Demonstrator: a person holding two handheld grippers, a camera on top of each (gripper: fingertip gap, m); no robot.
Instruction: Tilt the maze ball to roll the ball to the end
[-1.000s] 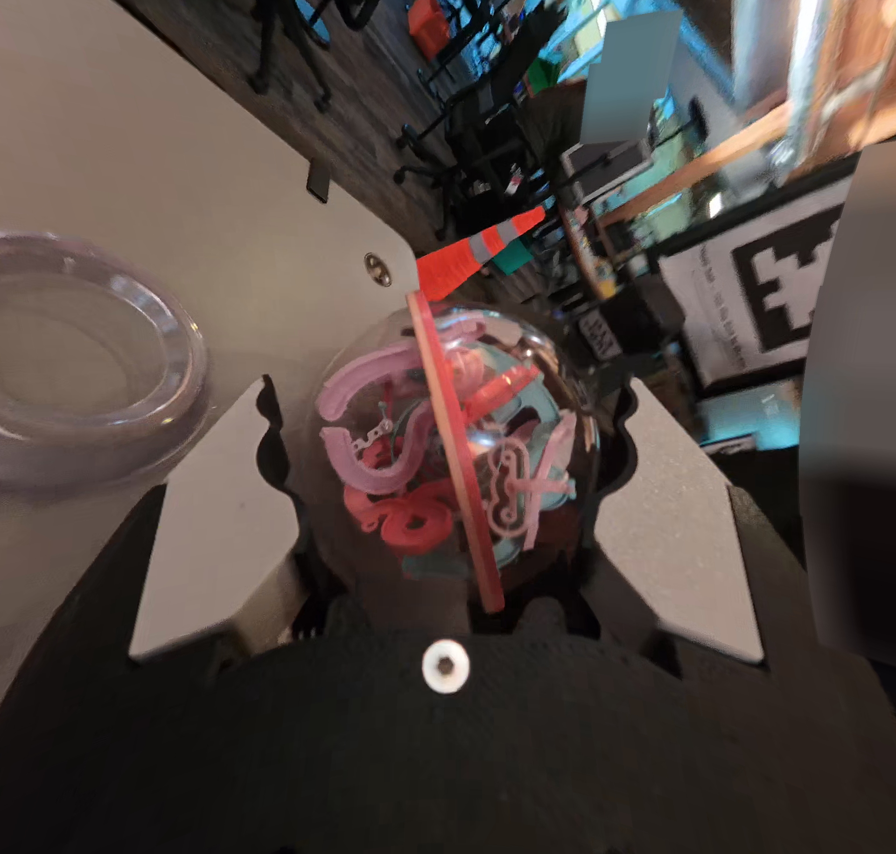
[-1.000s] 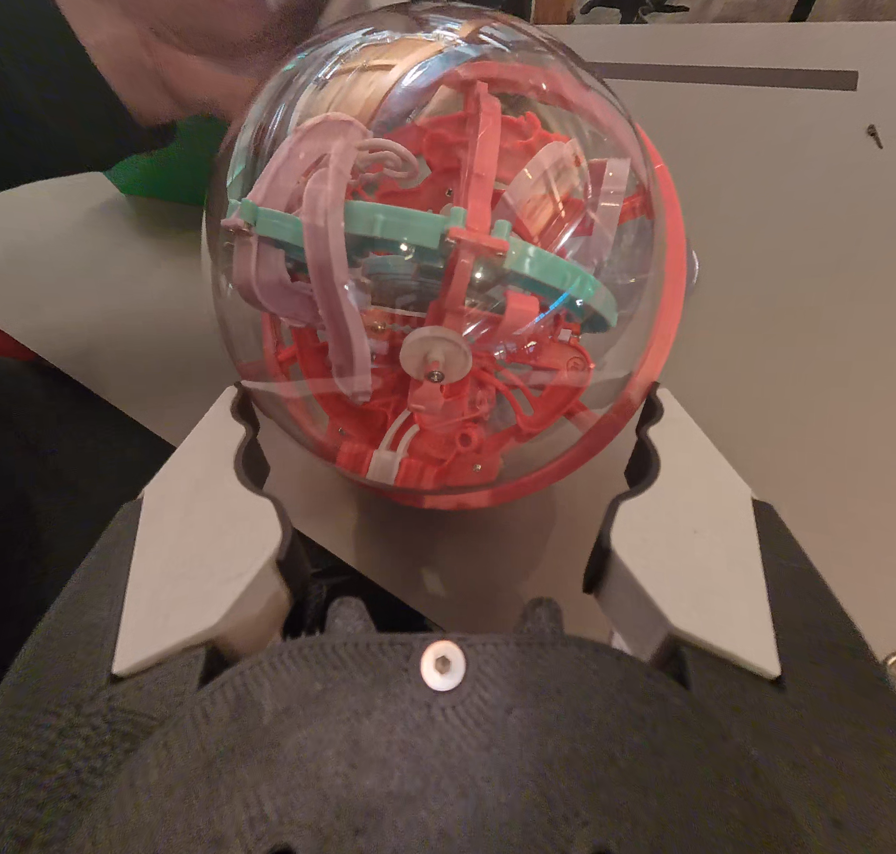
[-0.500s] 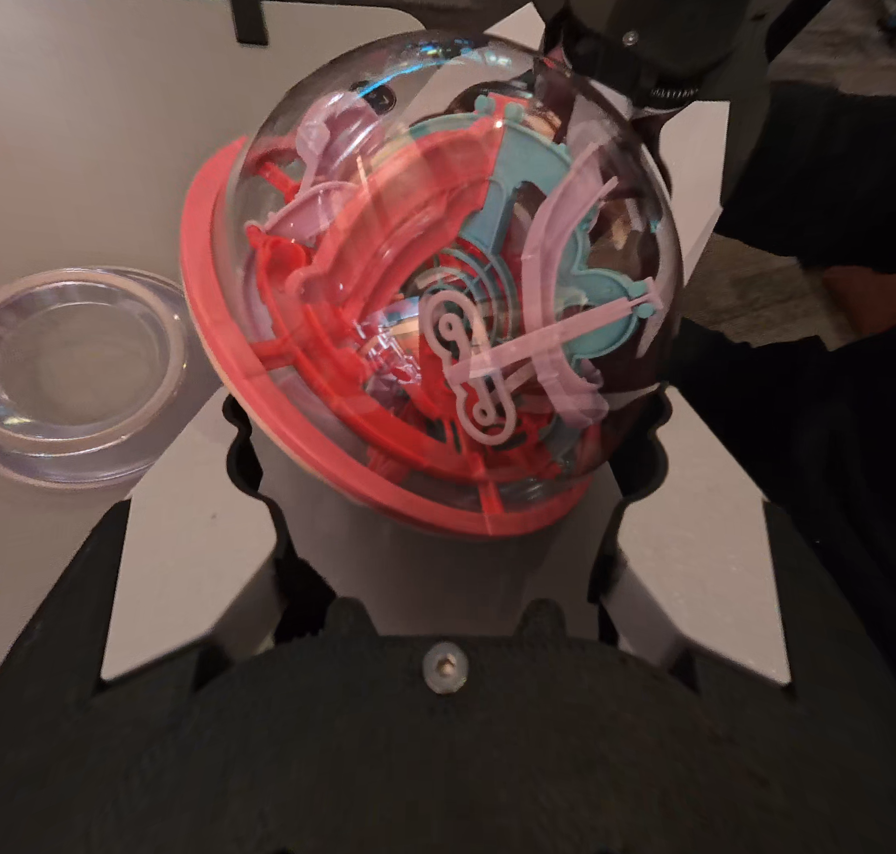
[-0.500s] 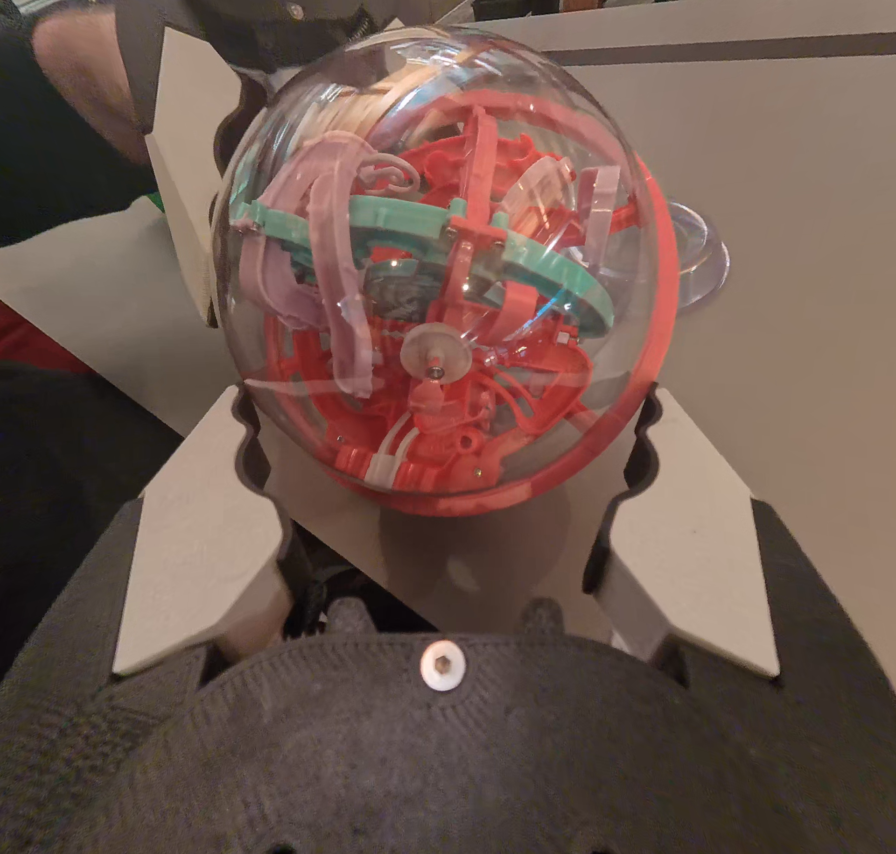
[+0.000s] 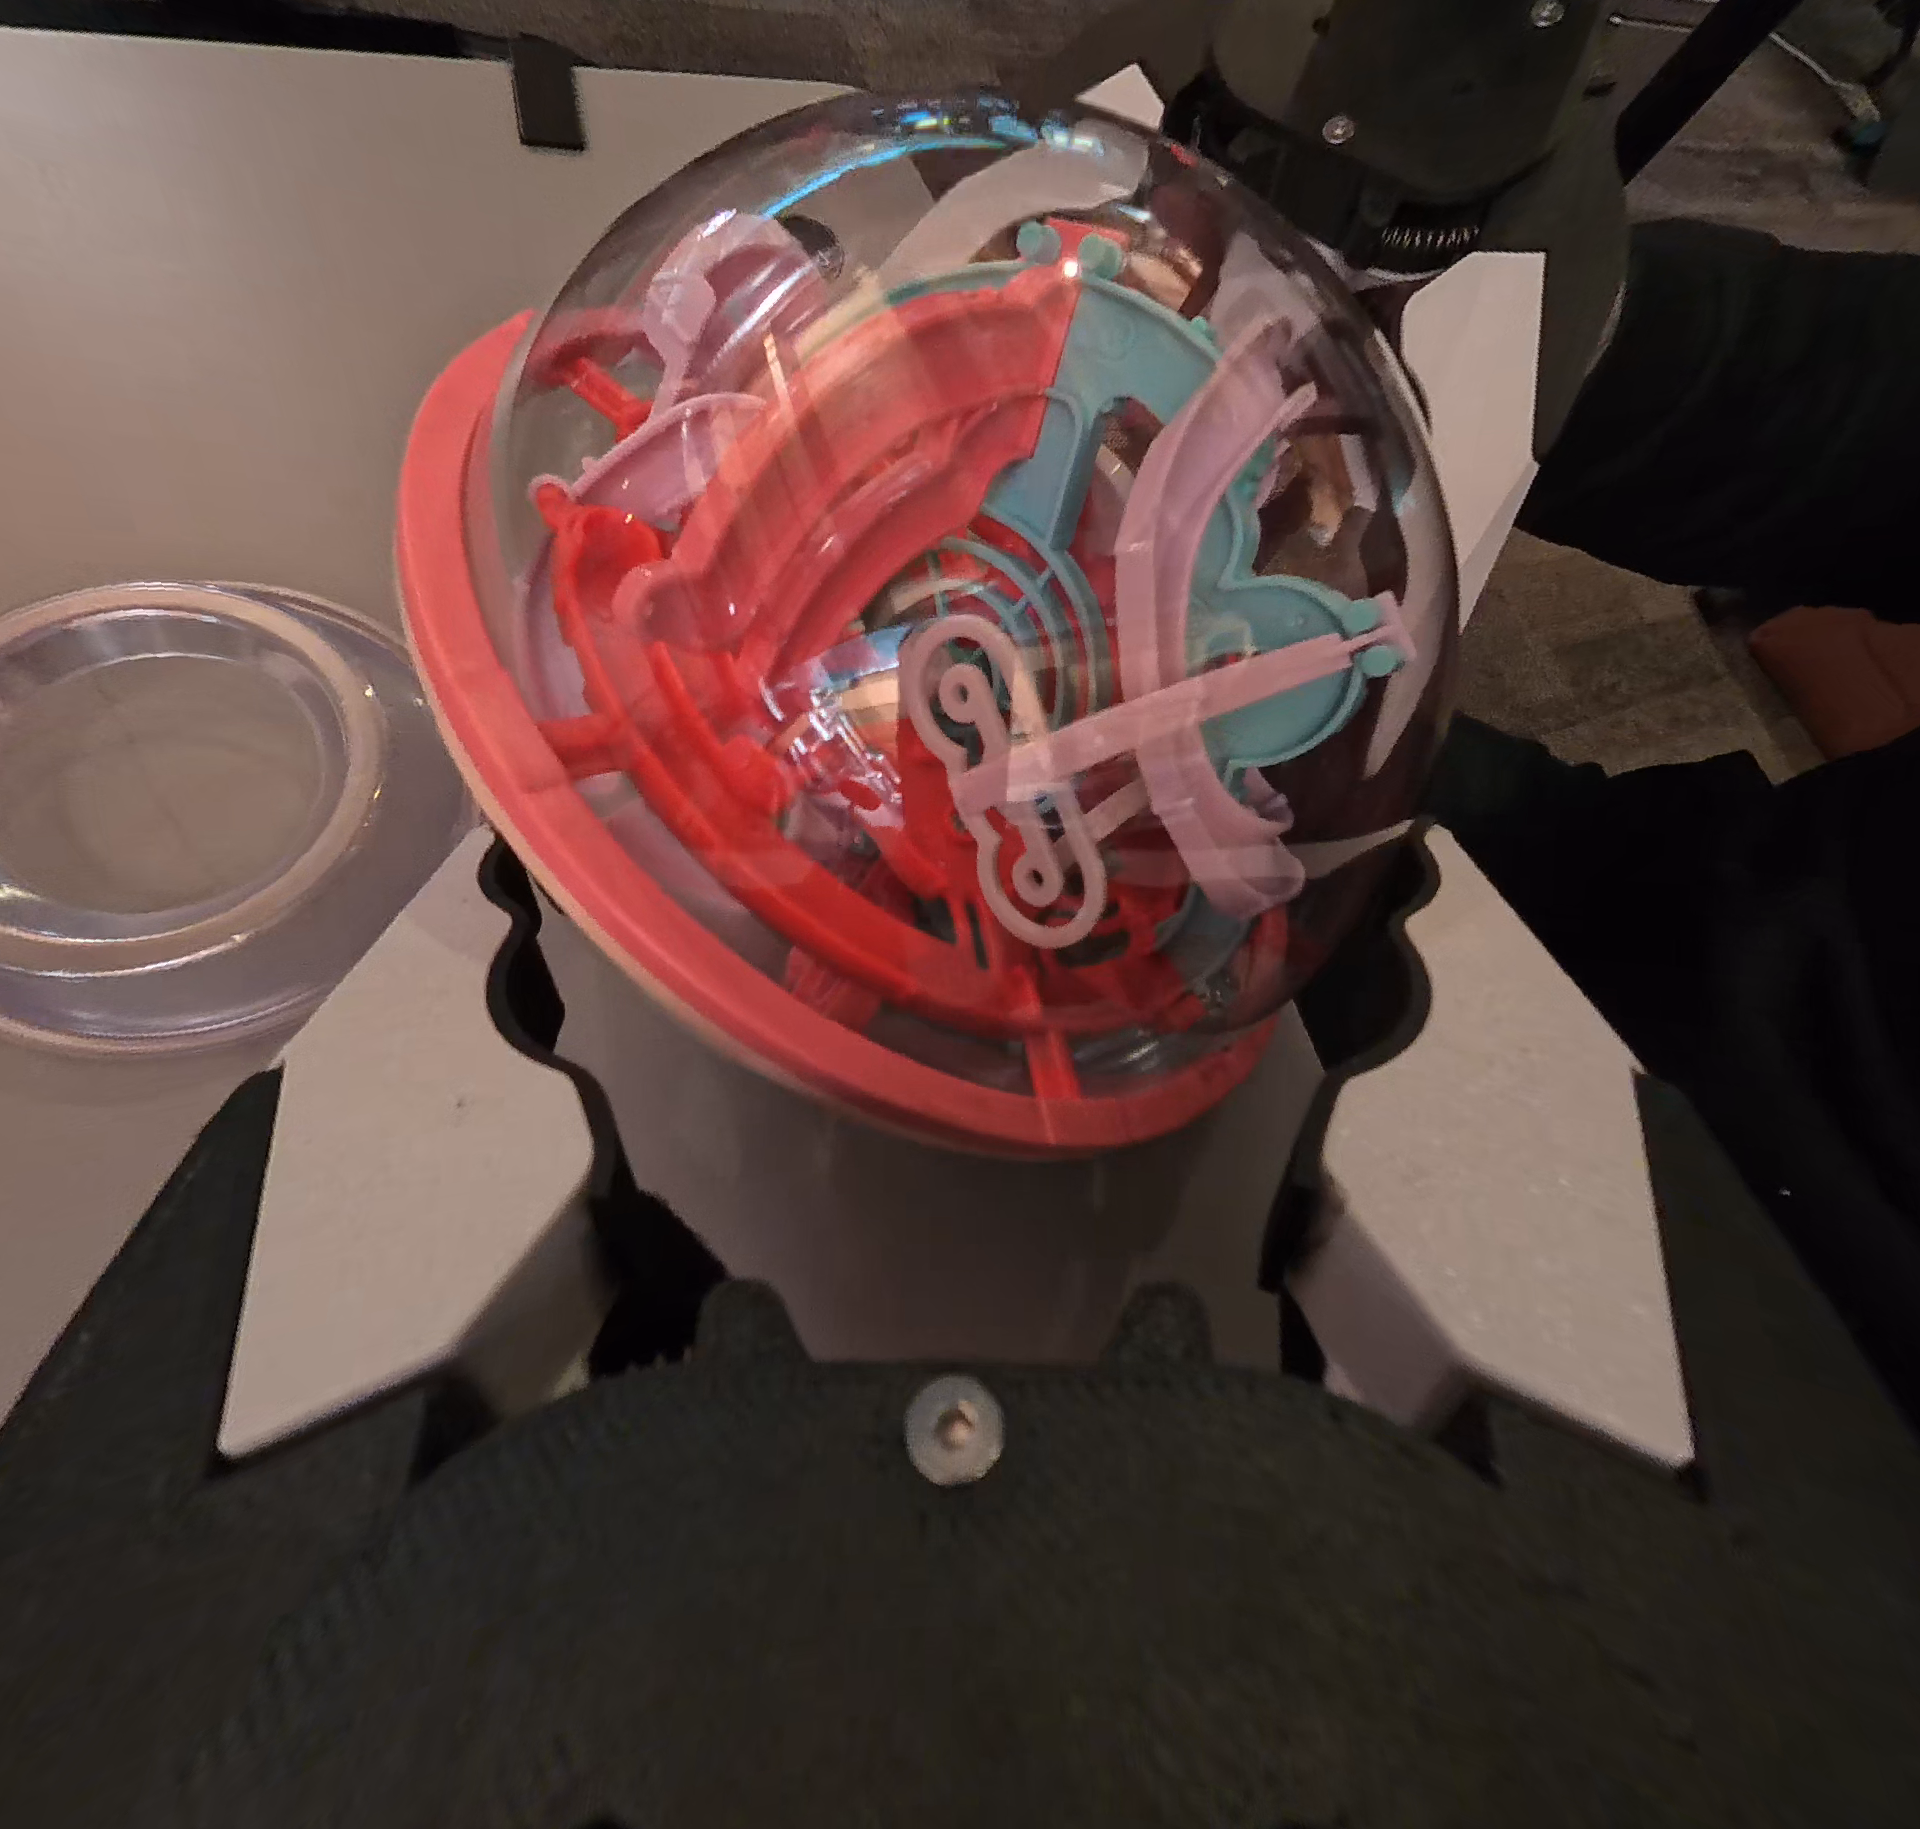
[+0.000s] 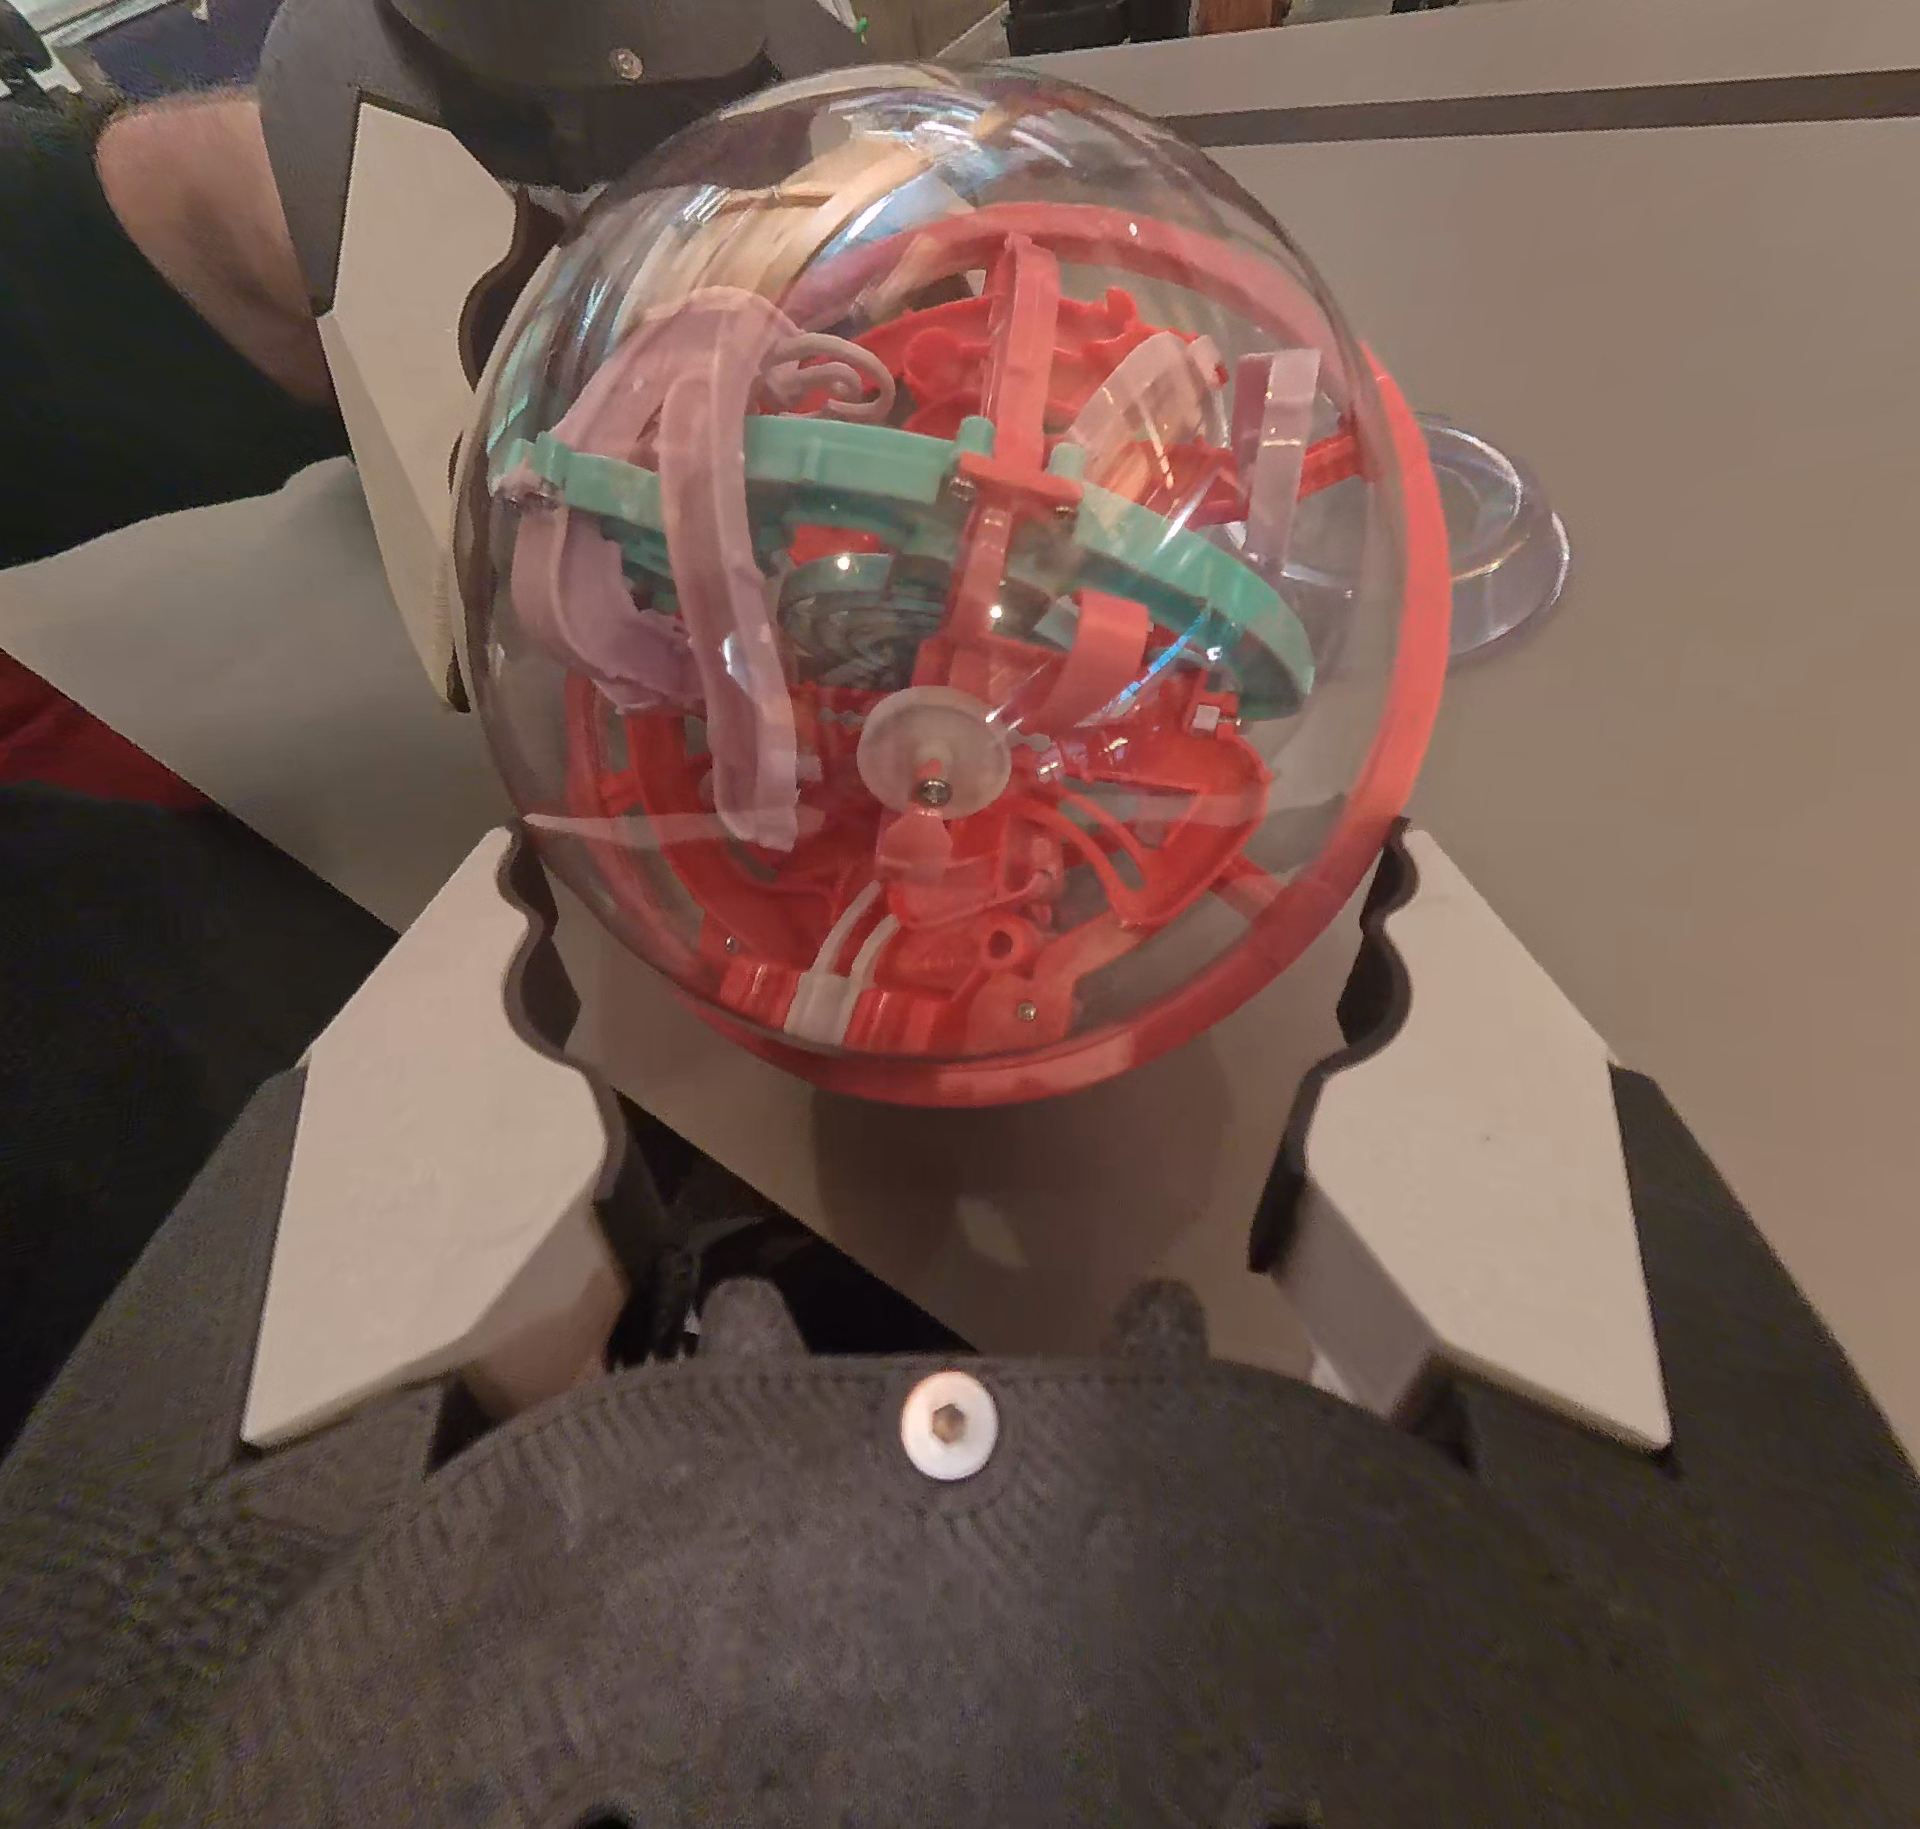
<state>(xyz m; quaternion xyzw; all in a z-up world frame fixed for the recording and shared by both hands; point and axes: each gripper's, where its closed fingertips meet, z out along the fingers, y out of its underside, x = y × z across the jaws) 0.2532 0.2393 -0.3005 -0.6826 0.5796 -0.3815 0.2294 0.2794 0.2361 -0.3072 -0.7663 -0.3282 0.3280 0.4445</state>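
The maze ball (image 5: 935,616) is a clear sphere with a red rim and red, teal and lilac tracks inside. It is held a little above the grey table (image 5: 208,325), with the rim tilted. My left gripper (image 5: 961,875) has a finger against each side of its lower half. My right gripper (image 6: 956,844) clamps the maze ball (image 6: 935,574) the same way from the opposite side. The left gripper's body and one finger (image 6: 405,377) show at the top left of the right wrist view. I cannot pick out the small ball inside.
A clear ring-shaped stand (image 5: 177,792) lies on the table left of the sphere; it also shows in the right wrist view (image 6: 1496,553) behind the sphere. A person's dark sleeves (image 5: 1714,844) are on the right. The table edge (image 6: 260,740) runs close by.
My left gripper swung in from farther off and now has its fingers around the maze ball. The right gripper kept its hold, with the ball tipped slightly.
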